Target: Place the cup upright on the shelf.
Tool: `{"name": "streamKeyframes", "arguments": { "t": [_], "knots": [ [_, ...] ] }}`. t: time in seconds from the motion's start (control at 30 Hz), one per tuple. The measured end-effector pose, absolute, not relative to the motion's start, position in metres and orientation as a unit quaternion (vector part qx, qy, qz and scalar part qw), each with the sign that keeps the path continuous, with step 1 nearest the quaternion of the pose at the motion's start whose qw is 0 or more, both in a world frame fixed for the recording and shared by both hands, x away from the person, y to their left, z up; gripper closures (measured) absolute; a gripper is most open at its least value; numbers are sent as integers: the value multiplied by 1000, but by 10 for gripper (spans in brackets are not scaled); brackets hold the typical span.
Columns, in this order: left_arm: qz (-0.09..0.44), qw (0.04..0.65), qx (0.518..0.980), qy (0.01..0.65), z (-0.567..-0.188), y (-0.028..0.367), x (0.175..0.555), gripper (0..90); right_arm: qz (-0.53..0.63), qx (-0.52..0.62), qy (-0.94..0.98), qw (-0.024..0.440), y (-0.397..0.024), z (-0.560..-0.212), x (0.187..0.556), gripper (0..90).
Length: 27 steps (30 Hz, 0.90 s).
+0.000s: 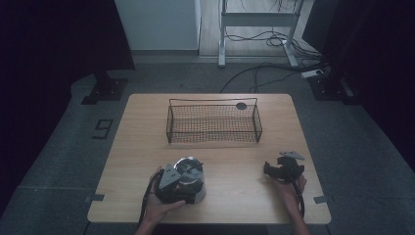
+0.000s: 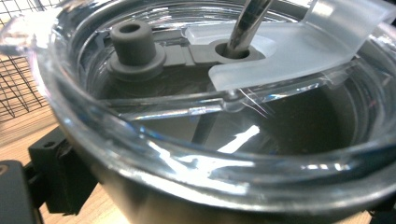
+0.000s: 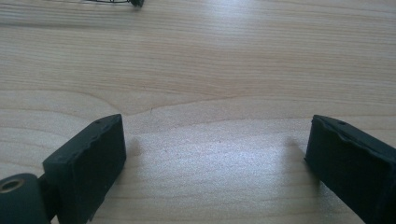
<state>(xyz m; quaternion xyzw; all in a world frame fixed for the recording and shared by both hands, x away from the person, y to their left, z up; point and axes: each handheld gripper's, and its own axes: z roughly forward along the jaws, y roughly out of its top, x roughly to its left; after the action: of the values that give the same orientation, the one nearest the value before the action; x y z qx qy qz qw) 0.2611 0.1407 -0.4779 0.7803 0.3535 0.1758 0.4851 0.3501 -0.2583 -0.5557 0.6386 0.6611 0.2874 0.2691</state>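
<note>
A steel tumbler with a clear lid and a metal straw stands at the table's near left. My left gripper reaches around it from the near side, held by a hand. In the left gripper view the tumbler sits between the jaws, and the left pad lies against its wall. My right gripper rests low over the table at the near right. Its jaws stand wide apart over bare wood with nothing between them.
A black wire basket stands at the middle back of the wooden table, with a small dark round thing at its back right rim. Beyond the table are a desk frame and cables on the floor.
</note>
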Motion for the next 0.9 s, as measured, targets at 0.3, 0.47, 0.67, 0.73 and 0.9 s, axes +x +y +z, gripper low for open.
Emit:
{"name": "streamKeyframes", "arguments": {
  "t": [0.3, 0.47, 0.67, 0.73, 0.9],
  "knots": [
    [186, 497, 771, 351, -472, 146, 258, 39, 288, 638, 661, 269, -258, -556, 350, 50],
    [190, 498, 766, 361, -469, 152, 259, 39, 288, 639, 661, 270, -258, -556, 350, 54],
    [199, 502, 755, 372, -465, 159, 260, 39, 288, 639, 660, 271, -259, -556, 350, 61],
    [201, 501, 755, 373, -464, 160, 261, 39, 288, 640, 659, 270, -258, -556, 350, 62],
    [211, 501, 742, 394, -456, 170, 267, 39, 288, 640, 658, 274, -258, -556, 350, 68]
  ]
}}
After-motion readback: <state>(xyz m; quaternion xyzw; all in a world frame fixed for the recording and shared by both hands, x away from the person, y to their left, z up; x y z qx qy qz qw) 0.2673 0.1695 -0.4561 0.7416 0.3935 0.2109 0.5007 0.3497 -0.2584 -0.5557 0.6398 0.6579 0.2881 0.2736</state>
